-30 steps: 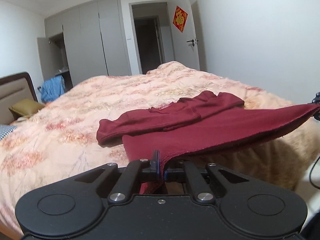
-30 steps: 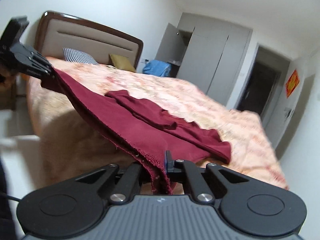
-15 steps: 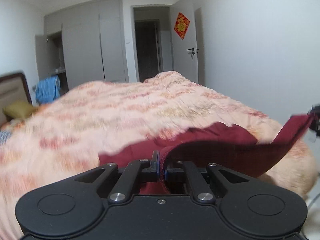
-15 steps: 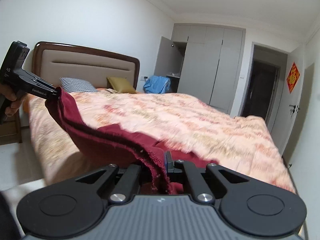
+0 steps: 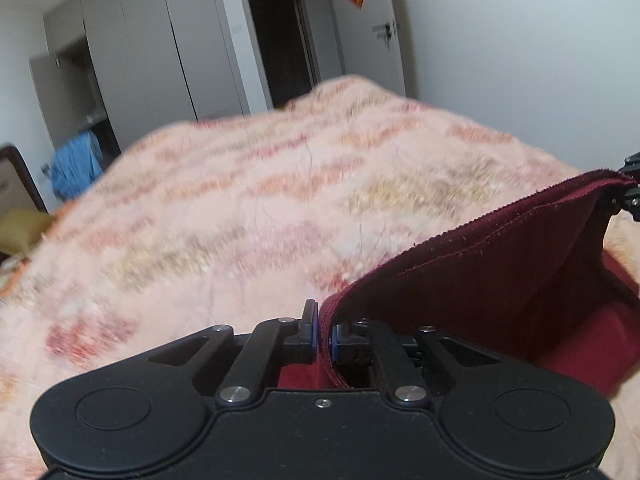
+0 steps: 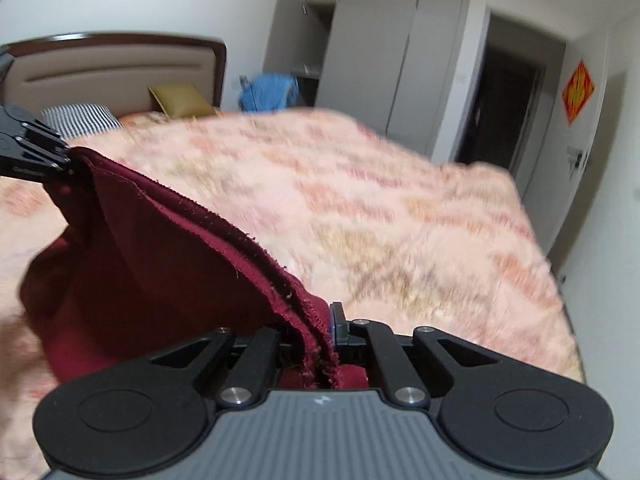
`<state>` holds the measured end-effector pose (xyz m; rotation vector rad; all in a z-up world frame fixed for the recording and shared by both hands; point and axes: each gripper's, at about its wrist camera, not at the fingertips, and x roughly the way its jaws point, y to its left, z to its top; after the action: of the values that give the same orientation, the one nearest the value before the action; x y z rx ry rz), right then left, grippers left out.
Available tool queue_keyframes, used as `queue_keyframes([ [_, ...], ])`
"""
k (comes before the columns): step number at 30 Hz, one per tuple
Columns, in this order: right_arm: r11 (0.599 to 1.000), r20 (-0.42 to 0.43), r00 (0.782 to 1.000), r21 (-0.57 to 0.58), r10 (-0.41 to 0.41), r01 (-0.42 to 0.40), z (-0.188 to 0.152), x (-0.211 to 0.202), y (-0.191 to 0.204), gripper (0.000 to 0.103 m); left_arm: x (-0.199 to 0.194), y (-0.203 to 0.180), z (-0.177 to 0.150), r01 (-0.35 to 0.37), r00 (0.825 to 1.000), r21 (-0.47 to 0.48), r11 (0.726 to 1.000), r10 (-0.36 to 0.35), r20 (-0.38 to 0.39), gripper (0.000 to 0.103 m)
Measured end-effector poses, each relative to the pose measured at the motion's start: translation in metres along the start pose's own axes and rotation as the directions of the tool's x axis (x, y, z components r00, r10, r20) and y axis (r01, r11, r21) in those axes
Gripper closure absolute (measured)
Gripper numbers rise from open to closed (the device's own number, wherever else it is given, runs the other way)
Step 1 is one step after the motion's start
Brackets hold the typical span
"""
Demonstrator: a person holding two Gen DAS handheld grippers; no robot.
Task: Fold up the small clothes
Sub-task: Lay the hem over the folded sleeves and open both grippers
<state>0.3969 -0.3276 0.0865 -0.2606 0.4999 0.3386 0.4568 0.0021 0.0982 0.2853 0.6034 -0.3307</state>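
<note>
A dark red garment (image 5: 500, 276) hangs stretched between my two grippers above the pink patterned bed cover (image 5: 248, 216). My left gripper (image 5: 323, 334) is shut on one corner of its hem. My right gripper (image 6: 320, 332) is shut on the other corner, where the frayed edge bunches between the pads. In the right wrist view the garment (image 6: 132, 264) sags in a fold down to the bed, and the left gripper (image 6: 66, 164) shows at the far left. The right gripper's tip (image 5: 630, 188) shows at the right edge of the left wrist view. The garment's lower part is hidden behind the fold.
The bed cover (image 6: 400, 216) spreads ahead. At the head end stand a brown headboard (image 6: 120, 60), a checked pillow (image 6: 78, 120) and an olive cushion (image 6: 180, 100). Blue cloth (image 6: 268, 92) hangs by grey wardrobes (image 6: 384, 52). A dark doorway (image 5: 284, 40) lies beyond.
Both grippers have swept forward over the bed with the hem. The garment, which lay spread with its sleeves showing, now doubles over itself and the sleeves are out of sight.
</note>
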Motion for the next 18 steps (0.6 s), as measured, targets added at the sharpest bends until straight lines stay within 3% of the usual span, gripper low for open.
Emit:
queue_keyframes([
  [6,0.995,-0.121,0.990,0.088,0.066,-0.055,-0.025,0.082,-0.017,0.098,0.068,0.021,-0.021,0.051,0.993,-0.106,0.993,-0.062,-0.101,0.092],
  [8,0.989,-0.145,0.985,0.127,0.091,-0.073,-0.031,0.098,-0.023,0.096,0.080,0.024,-0.025,0.061,0.990,-0.130,0.990,-0.076,-0.114,0.083],
  [9,0.986,-0.153,0.982,0.146,0.107,-0.085,-0.033,0.105,-0.024,0.091,0.086,0.026,-0.027,0.073,0.989,-0.138,0.988,-0.090,-0.118,0.077],
  [11,0.980,-0.152,0.979,0.168,0.134,-0.108,-0.037,0.113,-0.028,0.067,0.092,0.027,-0.031,0.087,0.987,-0.158,0.984,-0.107,-0.120,0.043],
  [12,0.977,-0.150,0.978,0.177,0.148,-0.120,-0.039,0.115,-0.028,0.042,0.093,0.028,-0.031,0.084,0.988,-0.171,0.982,-0.105,-0.116,0.037],
  [13,0.973,-0.147,0.976,0.187,0.161,-0.132,-0.039,0.115,-0.029,0.026,0.093,0.030,-0.032,0.083,0.989,-0.186,0.979,-0.104,-0.109,0.026],
  [16,0.967,-0.139,0.973,0.205,0.182,-0.151,-0.040,0.114,-0.030,0.015,0.089,0.039,-0.036,0.104,0.989,-0.245,0.964,-0.127,-0.079,0.005],
  [18,0.962,-0.126,0.974,0.221,0.189,-0.158,-0.042,0.108,-0.031,0.010,0.080,0.046,-0.042,0.120,0.990,-0.284,0.951,-0.135,-0.034,0.001],
])
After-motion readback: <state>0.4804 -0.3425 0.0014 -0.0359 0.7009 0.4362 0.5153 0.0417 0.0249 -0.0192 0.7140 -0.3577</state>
